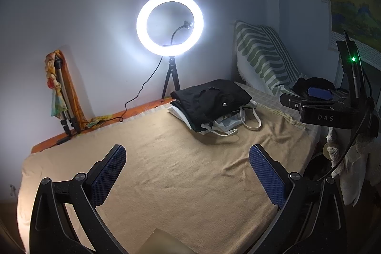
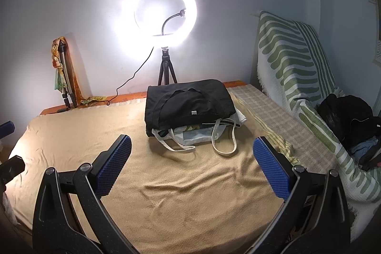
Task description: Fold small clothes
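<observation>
I held both grippers above a bed covered w/ a tan blanket (image 2: 190,194), wrinkled near the middle. My left gripper (image 1: 188,173) had its blue-padded fingers (image 1: 108,175) spread wide w/ nothing between them. My right gripper (image 2: 193,164) was just as wide apart and also empty; in the left wrist view it showed at the right edge (image 1: 316,108), hovering beside the bed.

The clothes pile (image 2: 188,108) lay toward the far side of the blanket, well apart from both grippers: a folded black garment (image 1: 212,99) on top, pale items underneath, and cream straps (image 2: 223,142) looping out toward me (possibly a tote bag, but the view was too dim to be sure).

Behind the pile, a lit ring light (image 1: 170,24) stood on a small black tripod (image 2: 166,68) against the wall, its cord trailing left. A folded tripod (image 1: 63,97) draped w/ colourful cloth leaned in the left corner. On the right, a green-and-white striped throw (image 2: 295,58) hung over something upright, w/ a heap of dark clothing (image 2: 345,116) at its foot.
</observation>
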`<state>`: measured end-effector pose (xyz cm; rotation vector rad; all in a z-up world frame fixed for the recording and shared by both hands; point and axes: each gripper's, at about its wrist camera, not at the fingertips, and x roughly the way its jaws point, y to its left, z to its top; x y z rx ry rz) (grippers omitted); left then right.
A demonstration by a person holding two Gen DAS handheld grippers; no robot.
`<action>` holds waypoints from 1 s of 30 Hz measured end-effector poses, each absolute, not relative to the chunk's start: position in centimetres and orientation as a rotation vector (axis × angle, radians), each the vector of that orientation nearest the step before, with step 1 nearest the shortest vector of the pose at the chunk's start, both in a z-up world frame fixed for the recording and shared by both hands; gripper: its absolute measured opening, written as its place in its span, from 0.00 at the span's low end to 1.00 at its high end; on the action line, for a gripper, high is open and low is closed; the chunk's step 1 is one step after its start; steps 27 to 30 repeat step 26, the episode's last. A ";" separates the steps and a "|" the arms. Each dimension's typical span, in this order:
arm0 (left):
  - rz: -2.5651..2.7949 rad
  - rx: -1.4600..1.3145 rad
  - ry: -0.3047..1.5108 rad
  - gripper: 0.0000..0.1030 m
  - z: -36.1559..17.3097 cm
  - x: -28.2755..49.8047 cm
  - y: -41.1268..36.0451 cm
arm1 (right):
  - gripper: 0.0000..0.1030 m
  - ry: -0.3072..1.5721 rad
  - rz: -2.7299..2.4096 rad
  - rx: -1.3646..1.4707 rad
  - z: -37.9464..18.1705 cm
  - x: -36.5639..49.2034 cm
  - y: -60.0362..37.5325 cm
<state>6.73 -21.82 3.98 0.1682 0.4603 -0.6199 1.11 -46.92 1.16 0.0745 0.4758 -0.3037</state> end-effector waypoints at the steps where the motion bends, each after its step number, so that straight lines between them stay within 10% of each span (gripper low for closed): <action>1: -0.621 0.169 0.461 1.00 4.0 6.8 -21.8 | 1.00 0.475 -0.302 0.074 1.2 1.1 -46.9; 30: -0.577 0.149 0.470 1.00 3.6 7.1 -20.4 | 1.00 0.492 -0.259 0.060 0.7 2.3 -45.6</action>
